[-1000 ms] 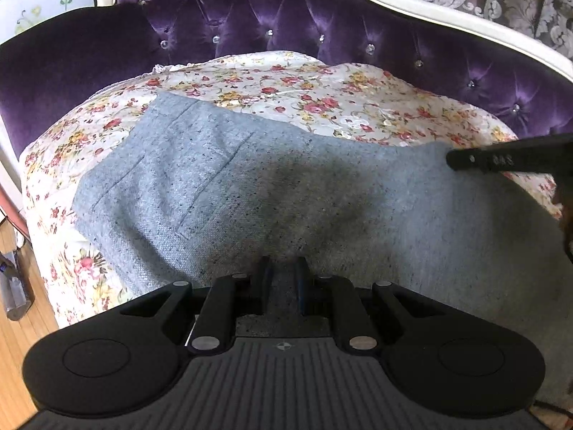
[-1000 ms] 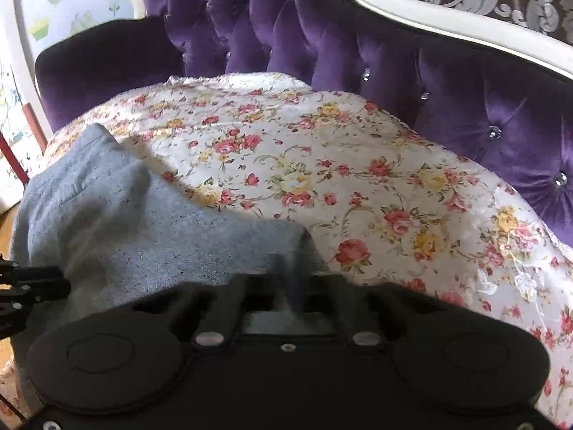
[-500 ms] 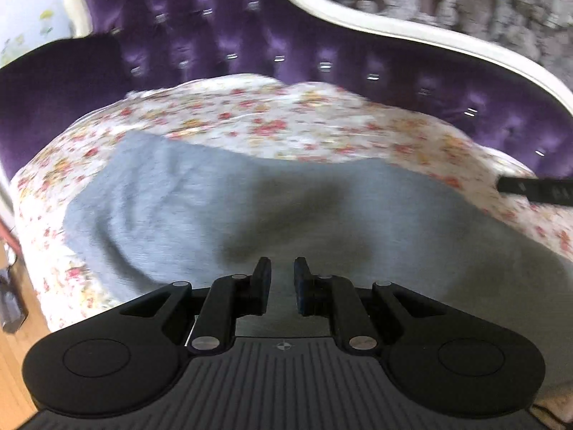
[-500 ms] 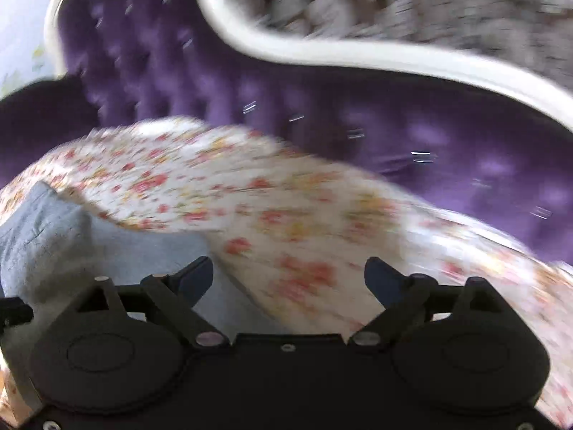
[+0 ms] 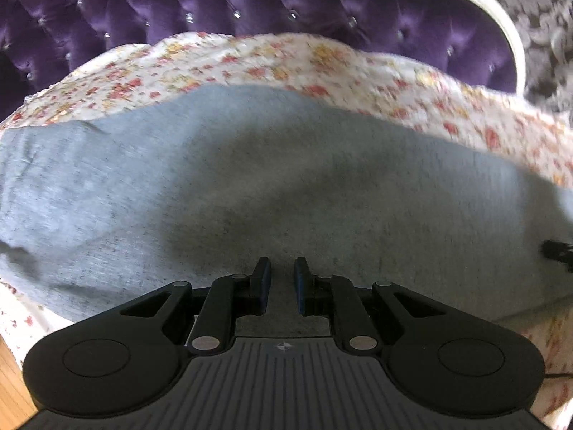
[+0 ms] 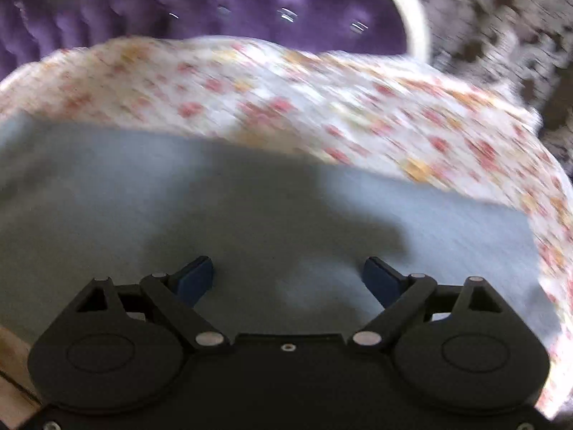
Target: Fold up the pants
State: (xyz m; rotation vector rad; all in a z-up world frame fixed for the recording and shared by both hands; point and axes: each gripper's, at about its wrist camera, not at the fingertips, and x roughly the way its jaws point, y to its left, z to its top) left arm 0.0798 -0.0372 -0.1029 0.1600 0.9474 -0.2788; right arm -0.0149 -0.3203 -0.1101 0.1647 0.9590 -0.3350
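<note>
The grey pants [image 5: 250, 179] lie spread flat across a floral sheet [image 5: 322, 68] on a purple sofa. My left gripper [image 5: 283, 279] hovers over the near part of the pants, jaws a small gap apart and holding nothing. My right gripper [image 6: 288, 276] is wide open and empty above the pants [image 6: 215, 197], which also fill the lower half of the blurred right wrist view. A dark tip of the right gripper [image 5: 557, 249] shows at the right edge of the left wrist view.
The tufted purple sofa back [image 5: 250, 3] with a white trim [image 5: 501, 25] rises behind the sheet. Patterned wallpaper [image 6: 501, 18] is at the far right. Wooden floor [image 5: 10, 387] shows at the lower left.
Both grippers let go of the pants and opened, the right one wide. Both views swung to the right along the sofa, and the pants now lie flat.
</note>
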